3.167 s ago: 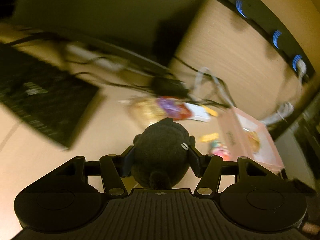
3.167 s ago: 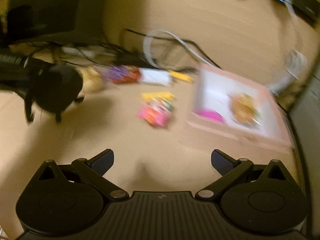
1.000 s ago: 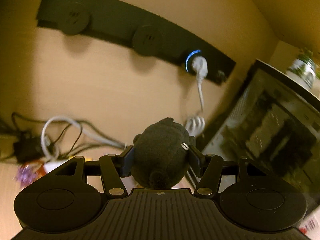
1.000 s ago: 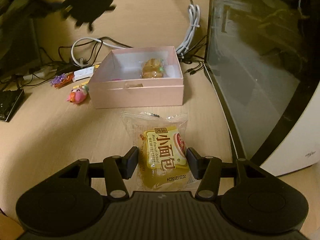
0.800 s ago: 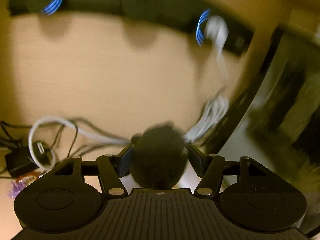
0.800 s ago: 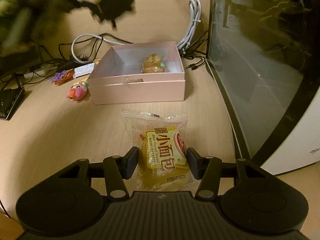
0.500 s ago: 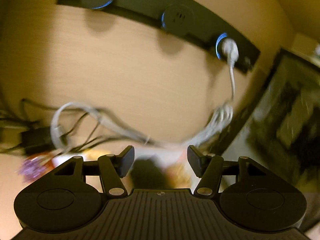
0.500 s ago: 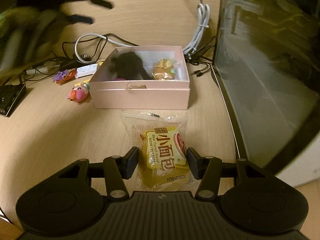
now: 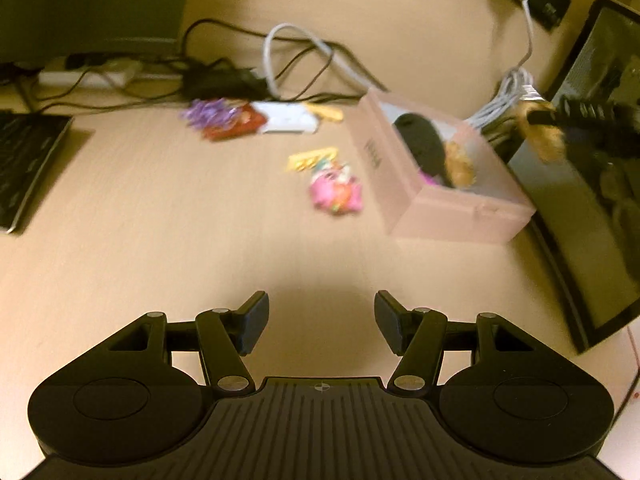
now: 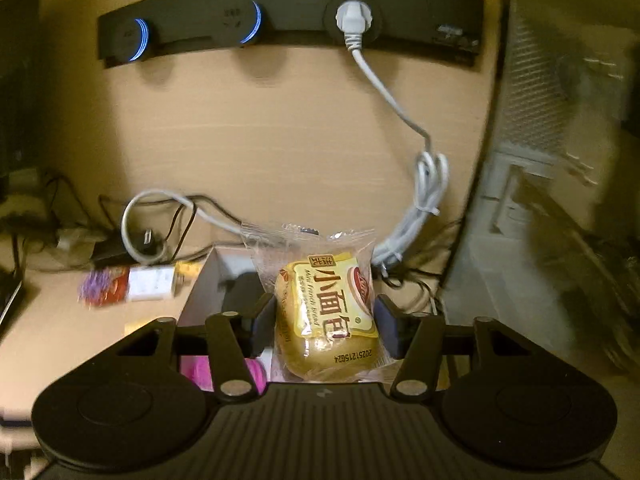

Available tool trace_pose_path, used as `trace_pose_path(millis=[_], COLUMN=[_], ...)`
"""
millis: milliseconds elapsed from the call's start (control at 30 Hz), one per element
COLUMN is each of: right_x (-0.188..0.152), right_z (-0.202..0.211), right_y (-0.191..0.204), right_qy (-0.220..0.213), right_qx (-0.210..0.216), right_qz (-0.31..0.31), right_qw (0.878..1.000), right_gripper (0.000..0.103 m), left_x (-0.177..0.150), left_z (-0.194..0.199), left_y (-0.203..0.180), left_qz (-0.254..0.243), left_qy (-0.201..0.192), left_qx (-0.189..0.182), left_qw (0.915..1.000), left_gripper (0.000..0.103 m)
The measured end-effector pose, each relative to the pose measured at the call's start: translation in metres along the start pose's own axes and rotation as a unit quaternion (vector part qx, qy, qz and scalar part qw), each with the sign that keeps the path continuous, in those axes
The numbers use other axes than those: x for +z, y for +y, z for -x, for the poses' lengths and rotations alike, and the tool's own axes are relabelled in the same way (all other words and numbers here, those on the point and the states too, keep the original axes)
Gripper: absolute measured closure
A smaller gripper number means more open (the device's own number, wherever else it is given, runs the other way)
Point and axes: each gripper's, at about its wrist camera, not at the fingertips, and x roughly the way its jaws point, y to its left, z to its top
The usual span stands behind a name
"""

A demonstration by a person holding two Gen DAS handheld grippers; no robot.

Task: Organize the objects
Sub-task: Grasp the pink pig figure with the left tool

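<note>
Bread packet (image 10: 326,312) between opening right gripper (image 10: 324,322) (over pink box (image 9: 460,216)); left gripper (image 9: 322,322) apart, empty

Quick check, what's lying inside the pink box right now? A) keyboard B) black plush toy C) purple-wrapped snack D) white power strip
B: in the left wrist view the black plush toy lies inside the pink box beside a golden wrapped snack, while the purple-wrapped snack lies on the desk outside the box.
</note>
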Motion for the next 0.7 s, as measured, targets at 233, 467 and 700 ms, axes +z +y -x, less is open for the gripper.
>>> trace_pose_path(millis=[233, 467, 700], right_x=[-0.063, -0.129, -0.151], right_z=[0.017, 0.051, 0.086], right_y=[0.016, 0.031, 0.038], right_qy=[0.048, 0.086, 0.077], right_qx=[0.018, -0.031, -0.073], right_qz=[-0.012, 0.016, 0.042], right_qw=[0.999, 0.996, 0.994], right_gripper=[0.005, 0.002, 0.000], left_x=[0.002, 0.049, 0.094], left_z=[-0.004, -0.037, -0.098], left_y=[0.014, -0.007, -0.025], left_qz=[0.014, -0.011, -0.032], left_qy=[0.006, -0.026, 0.001], left_qx=[-0.009, -0.043, -0.008], left_qw=[0.9998, 0.9987, 0.9994], left_gripper=[0.040, 0.040, 0.040])
